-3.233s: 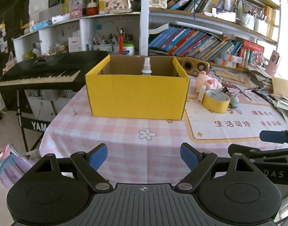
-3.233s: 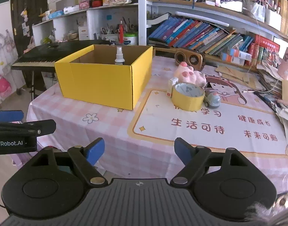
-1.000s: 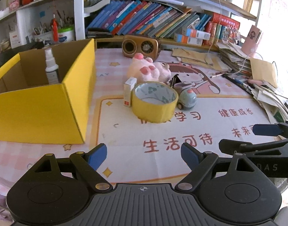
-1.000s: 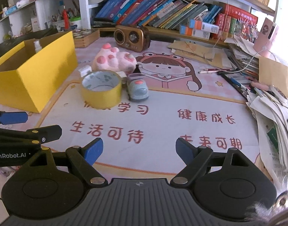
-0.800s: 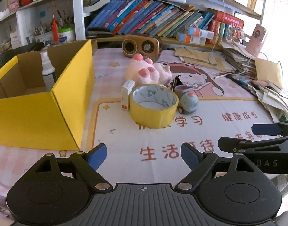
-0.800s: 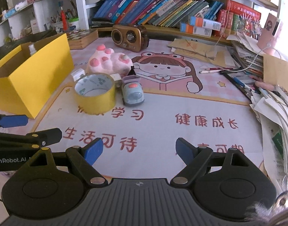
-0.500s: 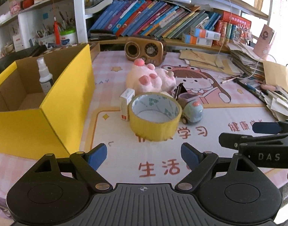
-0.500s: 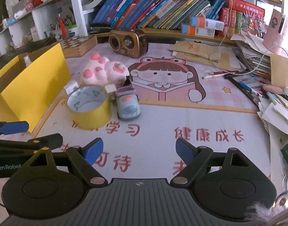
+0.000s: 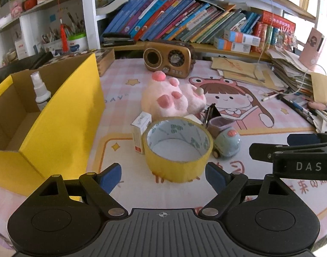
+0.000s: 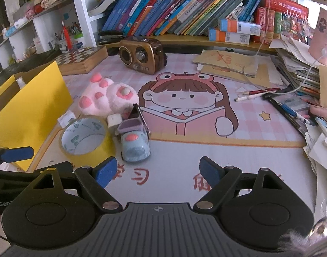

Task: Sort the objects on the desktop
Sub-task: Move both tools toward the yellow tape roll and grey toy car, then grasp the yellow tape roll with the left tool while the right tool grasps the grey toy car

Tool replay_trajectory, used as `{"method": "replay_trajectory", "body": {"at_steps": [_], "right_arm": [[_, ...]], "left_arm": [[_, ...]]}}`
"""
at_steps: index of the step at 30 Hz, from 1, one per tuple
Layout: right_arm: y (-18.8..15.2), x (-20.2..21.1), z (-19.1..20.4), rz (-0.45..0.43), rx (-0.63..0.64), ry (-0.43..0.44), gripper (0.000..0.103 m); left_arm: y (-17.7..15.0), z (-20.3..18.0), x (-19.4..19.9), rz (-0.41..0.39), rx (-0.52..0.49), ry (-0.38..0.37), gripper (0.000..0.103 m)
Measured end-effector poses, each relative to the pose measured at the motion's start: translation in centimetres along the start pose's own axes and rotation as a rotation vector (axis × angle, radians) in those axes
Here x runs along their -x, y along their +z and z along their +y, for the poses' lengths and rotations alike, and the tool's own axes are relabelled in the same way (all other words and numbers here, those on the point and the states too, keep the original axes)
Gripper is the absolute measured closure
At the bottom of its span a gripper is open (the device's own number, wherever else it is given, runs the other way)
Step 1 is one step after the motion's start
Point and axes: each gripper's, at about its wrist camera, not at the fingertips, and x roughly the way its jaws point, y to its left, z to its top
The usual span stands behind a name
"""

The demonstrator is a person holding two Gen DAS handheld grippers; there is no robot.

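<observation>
I see one yellow tape roll (image 9: 178, 147) lying flat on the printed desk mat (image 10: 206, 150), just ahead of my left gripper (image 9: 163, 176), whose jaws stand wide apart with nothing between them. Touching the roll: one small white carton (image 9: 140, 130) on its left, one toy car (image 9: 226, 141) on its right. One pink plush paw (image 9: 174, 98) sits behind them with a black binder clip (image 10: 135, 112) beside it. One yellow box (image 9: 56, 120) stands left, holding one spray bottle (image 9: 41, 91); a strip of mat separates box from roll. My right gripper (image 10: 158, 172) is equally wide open and empty, over bare mat right of the car. Paper stacks (image 10: 296, 68) crowd the right edge; one brown radio (image 10: 142, 55) sits at the back.
</observation>
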Motion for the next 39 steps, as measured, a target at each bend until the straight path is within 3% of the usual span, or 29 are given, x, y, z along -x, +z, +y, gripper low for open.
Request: {"method": "replay_trajectory", "body": {"at_steps": [8,27,32,39], "right_arm": [[1.3,-0.8,-1.0,-0.014,-0.022,0.007,0.02],[1.6,-1.4,-1.5,0.008,-0.025,0.015,0.02],[2.0,-1.9,-1.1,0.01,-0.015,0.031,0.02],[2.4,-3.5,-0.3,0.044,0.021,0.069,0.021]], "left_arm": [[0.7,-1.2,-2.4,0.014,-0.029,-0.021,0.015],[1.1,-1.9,-6.7,-0.007,-0.06,0.008,0.01],[0.8,-1.5,-6.0,0.002,-0.049,0.003,0.012],[-1.1,1.1,-2.0,0.013,-0.012,-0.019,0.012]]}}
